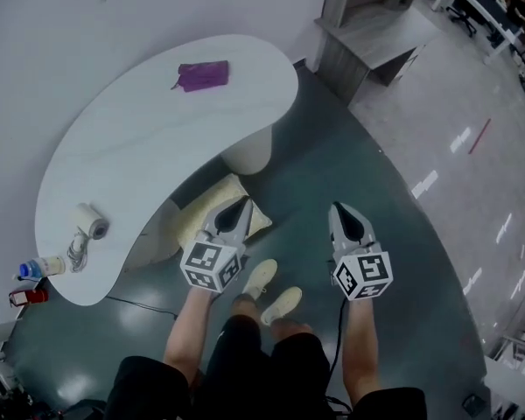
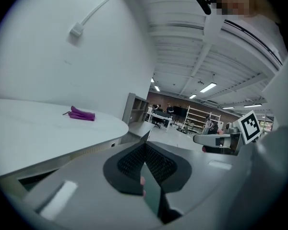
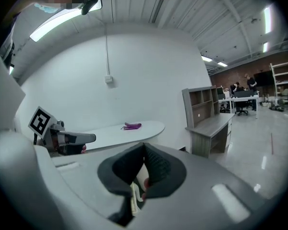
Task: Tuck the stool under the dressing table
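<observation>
- The stool [image 1: 201,214] sits partly beneath the dressing table [image 1: 157,138] at its front edge; some cushion shows, so the tuck looks nearly done
- The left gripper [image 1: 242,203] and right gripper [image 1: 337,209] are both closed tight, holding nothing

White wall [image 1: 157,7] above a dark green floor [image 1: 350,169] that borders a pale glossy floor [image 1: 455,129]; a grey shelved desk [image 1: 367,38] stands against the wall, strip lights [image 2: 208,87] overhead
</observation>
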A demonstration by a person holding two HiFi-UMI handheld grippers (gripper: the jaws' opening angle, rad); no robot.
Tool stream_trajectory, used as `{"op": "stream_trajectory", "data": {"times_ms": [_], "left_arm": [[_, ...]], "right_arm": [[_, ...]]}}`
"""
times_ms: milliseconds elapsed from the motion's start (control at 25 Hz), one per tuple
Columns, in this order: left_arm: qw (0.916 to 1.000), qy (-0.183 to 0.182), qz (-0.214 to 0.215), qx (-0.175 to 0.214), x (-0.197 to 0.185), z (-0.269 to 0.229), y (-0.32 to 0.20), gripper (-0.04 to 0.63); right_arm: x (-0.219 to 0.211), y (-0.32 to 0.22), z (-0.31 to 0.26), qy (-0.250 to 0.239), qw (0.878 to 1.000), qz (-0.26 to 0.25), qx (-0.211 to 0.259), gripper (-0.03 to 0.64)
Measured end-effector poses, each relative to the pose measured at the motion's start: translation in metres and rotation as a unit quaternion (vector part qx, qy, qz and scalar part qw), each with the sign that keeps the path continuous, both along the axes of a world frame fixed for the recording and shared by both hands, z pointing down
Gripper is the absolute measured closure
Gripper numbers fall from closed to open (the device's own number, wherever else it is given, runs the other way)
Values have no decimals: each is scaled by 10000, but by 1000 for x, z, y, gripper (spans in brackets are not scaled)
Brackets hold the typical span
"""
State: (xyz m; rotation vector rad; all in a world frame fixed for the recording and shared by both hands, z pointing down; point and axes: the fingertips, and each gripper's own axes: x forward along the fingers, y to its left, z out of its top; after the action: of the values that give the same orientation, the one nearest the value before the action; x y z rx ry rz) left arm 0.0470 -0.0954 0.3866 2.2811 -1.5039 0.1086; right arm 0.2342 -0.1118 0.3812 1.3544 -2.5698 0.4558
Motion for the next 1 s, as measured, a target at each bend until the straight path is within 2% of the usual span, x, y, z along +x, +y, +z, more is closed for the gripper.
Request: {"op": "stream_trajectory", "data": {"times_ms": [280,560,800,1000], "left_arm": [[9988,90,418,251,46,-75,18,589],[9961,66,743,466,71,-145,41,589],[9917,-378,942,783,83,-193,63,589],[9886,-431,1080,959,88,-222,68,589]], "right_arm": [[29,36,-72,-35,9991,378,181,614],[50,64,-142,-63,9964,768,366,614],[53,87,-194,0,9944,917,526,614],[58,104,-221,82,9913,1091,730,614]]}}
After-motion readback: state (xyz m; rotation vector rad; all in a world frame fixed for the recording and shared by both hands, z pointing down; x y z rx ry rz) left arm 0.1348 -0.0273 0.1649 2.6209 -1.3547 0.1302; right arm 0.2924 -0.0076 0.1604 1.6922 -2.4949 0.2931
